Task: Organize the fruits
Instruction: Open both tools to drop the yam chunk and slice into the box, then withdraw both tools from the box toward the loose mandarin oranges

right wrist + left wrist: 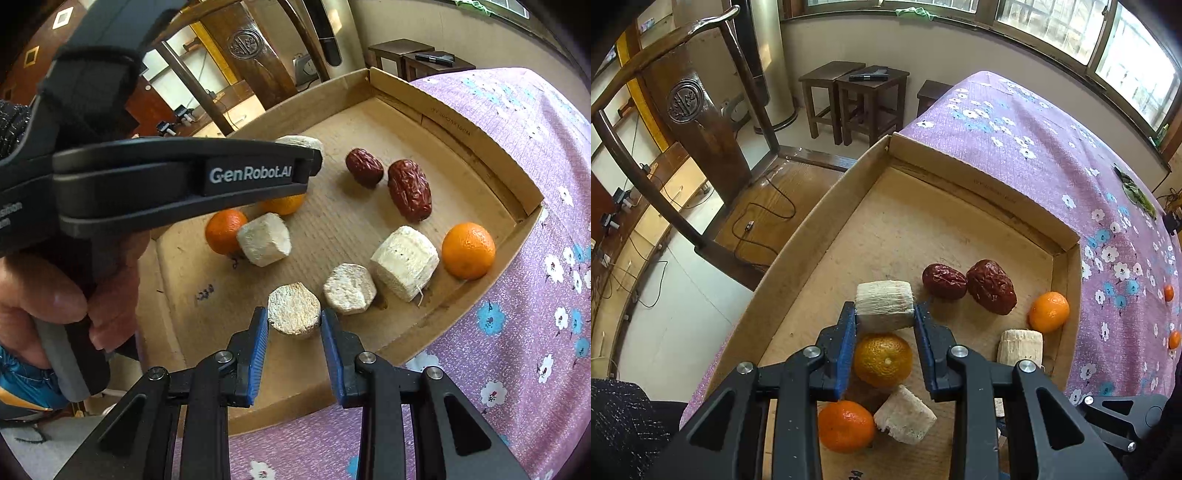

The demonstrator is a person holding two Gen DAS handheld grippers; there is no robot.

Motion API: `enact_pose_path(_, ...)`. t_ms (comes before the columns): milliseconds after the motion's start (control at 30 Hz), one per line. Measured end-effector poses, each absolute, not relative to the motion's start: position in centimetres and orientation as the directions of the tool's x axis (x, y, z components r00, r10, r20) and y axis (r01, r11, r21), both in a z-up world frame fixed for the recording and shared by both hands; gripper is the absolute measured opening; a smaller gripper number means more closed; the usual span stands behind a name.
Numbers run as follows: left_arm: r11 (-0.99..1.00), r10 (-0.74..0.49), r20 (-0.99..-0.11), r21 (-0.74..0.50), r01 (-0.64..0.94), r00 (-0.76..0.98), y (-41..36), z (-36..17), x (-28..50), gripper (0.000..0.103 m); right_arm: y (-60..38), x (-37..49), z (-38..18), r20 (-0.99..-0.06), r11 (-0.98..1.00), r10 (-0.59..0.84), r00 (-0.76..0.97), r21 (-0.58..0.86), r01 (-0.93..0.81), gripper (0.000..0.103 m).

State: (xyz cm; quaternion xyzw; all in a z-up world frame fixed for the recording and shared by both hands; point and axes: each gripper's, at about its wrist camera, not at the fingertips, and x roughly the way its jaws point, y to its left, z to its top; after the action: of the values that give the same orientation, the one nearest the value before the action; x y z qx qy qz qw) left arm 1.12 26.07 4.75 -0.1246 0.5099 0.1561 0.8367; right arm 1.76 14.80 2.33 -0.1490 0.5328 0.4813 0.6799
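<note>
Home room: carved wooden chair [690,110], stools [864,99], floral tablecloth [1052,147].

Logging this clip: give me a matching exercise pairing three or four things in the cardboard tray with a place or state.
Things:
1. Pale chunk
2. Two red dates
3. Tangerine
4. Browned chunk

Places or states:
A. Alone by the tray's right wall
B. Between the left gripper's jaws
C. Side by side, mid-tray
D. Between the right gripper's jaws

Pairs: 1-B, 2-C, 3-A, 4-D
</note>
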Motion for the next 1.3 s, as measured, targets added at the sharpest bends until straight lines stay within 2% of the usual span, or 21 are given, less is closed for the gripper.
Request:
enact_pose_path(267,0.926,0.163,-0.894,-0.007,-0.377,0.417,25.3,4.3,1.4,0.030,15.4,1.9,2.3,-0.867,0.516,0.499,0.016,0.282,-0.809,0.034)
enact_pose_path(333,0.926,0.167,-0.894,-0.003,-0.377,0.415,25.1,4.2,1.4,0.032,14.9,1.9,2.4,-0.864,0.513,0.504,0.010,0.290,-0.808,0.042)
enact_pose_path(433,0.922,0.164,-0.894,-0.011,-0.386,0.417,25.1,4.3,1.2,0.049,14.2,1.9,2.9,-0.859,0.522,0.512,0.014,0.298,-0.799,0.049)
enact_pose_path(500,0.922,0.173,-0.888,-0.007,-0.388,0.426,24.9,4.7,1.0,0.053,13.7,1.8,3.3,-0.854,0.522,0.520,0.014,0.304,-0.797,0.049)
enact_pose_path(567,0.920,0.195,-0.881,0.011,-0.392,0.432,24.7,5.3,0.8,0.069,13.0,1.8,3.9,-0.853,0.524,0.522,0.023,0.299,-0.798,0.050)
enact_pose_path(700,0.913,0.230,-0.858,0.027,-0.407,0.460,24.6,6.8,0.3,0.073,11.7,2.1,5.2,-0.850,0.526,0.524,0.058,0.269,-0.807,0.054)
enact_pose_path(767,0.910,0.243,-0.849,0.031,-0.414,0.470,24.5,7.4,0.1,0.079,10.3,2.4,6.0,-0.842,0.540,0.533,0.088,0.258,-0.801,0.056)
enact_pose_path(1000,0.902,0.283,-0.821,0.051,-0.429,0.497,23.5,9.0,-0.3,0.085,7.5,3.6,7.9,-0.827,0.626,0.527,0.198,0.219,-0.749,0.069)
enact_pose_path(1300,0.911,0.270,-0.825,0.051,-0.410,0.496,20.8,9.4,0.1,0.085,3.7,4.7,8.5,-0.839,0.680,0.495,0.227,0.212,-0.702,0.070)
